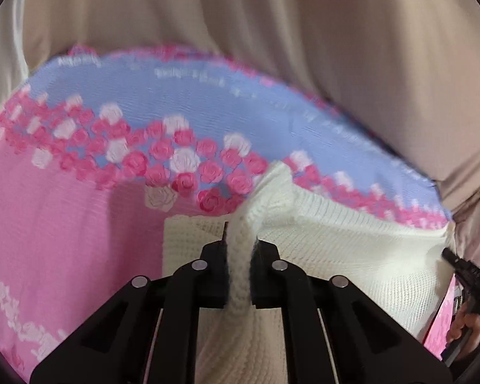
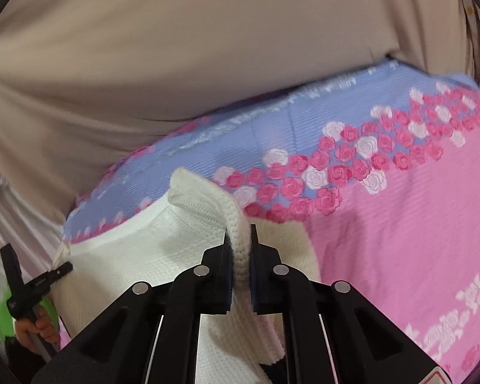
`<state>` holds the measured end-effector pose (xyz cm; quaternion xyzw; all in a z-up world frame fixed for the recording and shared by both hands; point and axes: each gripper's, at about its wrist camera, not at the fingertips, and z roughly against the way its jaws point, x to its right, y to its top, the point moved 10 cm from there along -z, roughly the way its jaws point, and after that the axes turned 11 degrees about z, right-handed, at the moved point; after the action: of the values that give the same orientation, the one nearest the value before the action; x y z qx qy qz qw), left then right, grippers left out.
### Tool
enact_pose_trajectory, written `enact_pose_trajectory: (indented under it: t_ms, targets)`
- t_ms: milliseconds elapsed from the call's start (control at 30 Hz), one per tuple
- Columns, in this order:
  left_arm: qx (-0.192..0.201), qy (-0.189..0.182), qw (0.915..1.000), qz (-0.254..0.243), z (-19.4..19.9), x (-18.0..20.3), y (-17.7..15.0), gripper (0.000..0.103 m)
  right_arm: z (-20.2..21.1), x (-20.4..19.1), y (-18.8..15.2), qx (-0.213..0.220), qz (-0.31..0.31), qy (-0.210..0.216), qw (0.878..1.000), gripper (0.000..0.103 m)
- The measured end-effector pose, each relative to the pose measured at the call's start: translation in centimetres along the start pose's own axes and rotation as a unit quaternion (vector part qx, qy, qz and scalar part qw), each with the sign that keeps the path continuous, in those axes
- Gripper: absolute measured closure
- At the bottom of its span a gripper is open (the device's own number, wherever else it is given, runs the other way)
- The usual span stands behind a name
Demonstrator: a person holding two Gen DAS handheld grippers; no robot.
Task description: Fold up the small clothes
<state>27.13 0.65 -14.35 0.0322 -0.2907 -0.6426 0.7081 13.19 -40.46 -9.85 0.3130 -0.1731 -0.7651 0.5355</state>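
we've got both claws pinching the white knit garment (image 1: 320,249). left gripper (image 1: 238,249): jaws pressed onto a ribbed edge of the knit, a fold of it standing up between the pads. right gripper (image 2: 240,249): same story, pads clamped on a rounded ribbed edge that arches up and over between them. the garment lies on a pink and blue bedspread (image 1: 64,224) printed with pink and white roses; its far edge is lifted into a peak near the rose band, the rest drapes toward the cameras under the fingers. in the left view the other gripper shows at the right edge, on the garment's corner; in the right view the opposite one shows at the left edge with a hand (image 2: 38,326) on its handle. beige fabric (image 2: 208,48) behind the bedspread. frames are a bit blurred.
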Motion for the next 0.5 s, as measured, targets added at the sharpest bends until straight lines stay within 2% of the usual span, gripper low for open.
enact_pose_trajectory:
  t_ms: [100,133,233,300,367,400,433,500]
  targets:
    - [-0.047,0.047,0.9977,0.009,-4.9,-1.4,-1.4,0.095,-5.6,2.5,-2.3,-0.076,-0.023,-0.02,0.997,0.096]
    - [-0.046,0.045,0.9977,0.022,-5.5,-1.8,-1.5,0.095,-6.8,3.0,-3.0,-0.092,-0.034,-0.02,0.995,0.097]
    - [-0.046,0.039,0.9976,0.033,-5.6,-1.7,-1.3,0.094,-7.6,3.3,-3.0,-0.091,-0.062,-0.005,0.994,0.097]
    - [-0.047,0.036,0.9979,0.025,-5.2,-1.4,-1.4,0.09,-7.4,2.8,-2.8,-0.097,-0.055,0.0,0.994,0.095]
    - [-0.034,0.019,0.9989,0.028,-3.7,-1.2,-1.3,0.084,-6.1,2.0,-2.4,-0.091,-0.035,0.005,0.995,0.089]
    - [-0.027,0.011,0.999,0.032,-2.7,-1.4,-1.3,0.074,-5.4,1.9,-2.3,-0.084,-0.029,0.003,0.996,0.084]
    - [-0.021,0.004,0.9991,0.037,-1.8,-1.5,-1.5,0.062,-4.5,1.6,-2.3,-0.078,-0.021,0.002,0.997,0.074]
    - [-0.012,-0.002,0.999,0.042,-0.2,-1.8,-2.2,0.051,-2.9,1.3,-3.0,-0.068,-0.012,0.0,0.998,0.059]
